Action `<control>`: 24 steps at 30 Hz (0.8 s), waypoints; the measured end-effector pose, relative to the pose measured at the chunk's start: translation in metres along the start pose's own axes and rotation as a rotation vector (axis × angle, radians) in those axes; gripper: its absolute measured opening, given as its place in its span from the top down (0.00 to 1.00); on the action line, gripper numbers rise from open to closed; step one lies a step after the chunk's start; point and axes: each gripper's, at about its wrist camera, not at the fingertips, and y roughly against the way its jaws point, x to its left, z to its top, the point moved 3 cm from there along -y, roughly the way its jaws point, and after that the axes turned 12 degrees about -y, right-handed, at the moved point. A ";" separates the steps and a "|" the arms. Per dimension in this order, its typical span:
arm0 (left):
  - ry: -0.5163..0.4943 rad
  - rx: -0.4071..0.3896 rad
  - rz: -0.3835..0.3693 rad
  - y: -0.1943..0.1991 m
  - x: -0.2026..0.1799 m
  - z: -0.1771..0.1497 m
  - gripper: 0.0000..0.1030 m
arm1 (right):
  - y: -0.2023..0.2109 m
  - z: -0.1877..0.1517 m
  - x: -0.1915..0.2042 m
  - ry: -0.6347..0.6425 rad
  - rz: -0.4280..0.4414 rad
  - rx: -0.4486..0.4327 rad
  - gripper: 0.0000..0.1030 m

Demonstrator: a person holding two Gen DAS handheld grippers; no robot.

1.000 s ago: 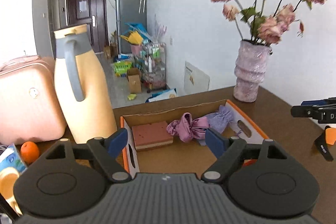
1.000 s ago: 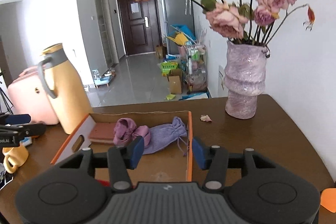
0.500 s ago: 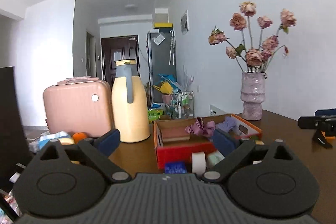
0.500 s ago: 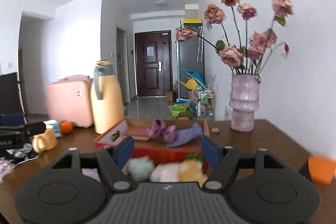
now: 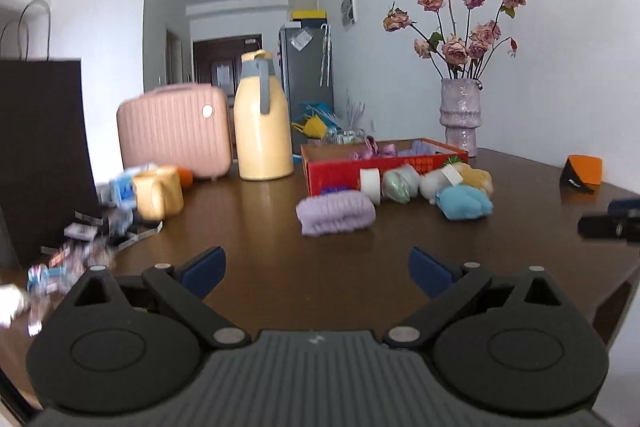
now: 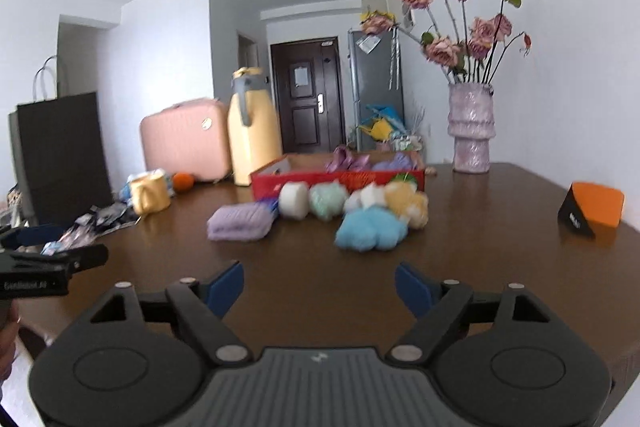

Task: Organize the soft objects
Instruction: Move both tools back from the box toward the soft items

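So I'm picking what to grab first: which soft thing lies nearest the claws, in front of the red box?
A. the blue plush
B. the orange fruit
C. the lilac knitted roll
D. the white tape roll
C: in the left wrist view the lilac knitted roll lies on the table nearest the camera, ahead of the blue plush and the red box.

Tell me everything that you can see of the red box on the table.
The red box is a shallow open tray, apparently cardboard: red outside with some printing, plain brown inside, orange along the rim. It rests flat on the brown table, in front of the vase and to the right of the yellow jug. Inside lie pink and lilac cloth items, only partly visible over the rim. Soft balls crowd against its front wall; whether they touch it is unclear.
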 end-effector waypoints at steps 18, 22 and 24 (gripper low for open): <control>0.082 0.033 -0.067 0.018 0.010 -0.017 0.03 | 0.011 -0.013 0.025 0.008 0.062 0.065 0.16; 0.075 0.042 -0.084 0.006 0.009 -0.013 0.03 | -0.001 -0.012 0.026 -0.007 0.062 0.084 0.18; 0.076 0.051 -0.082 -0.003 0.011 -0.011 0.03 | -0.009 -0.009 0.026 -0.011 0.058 0.090 0.18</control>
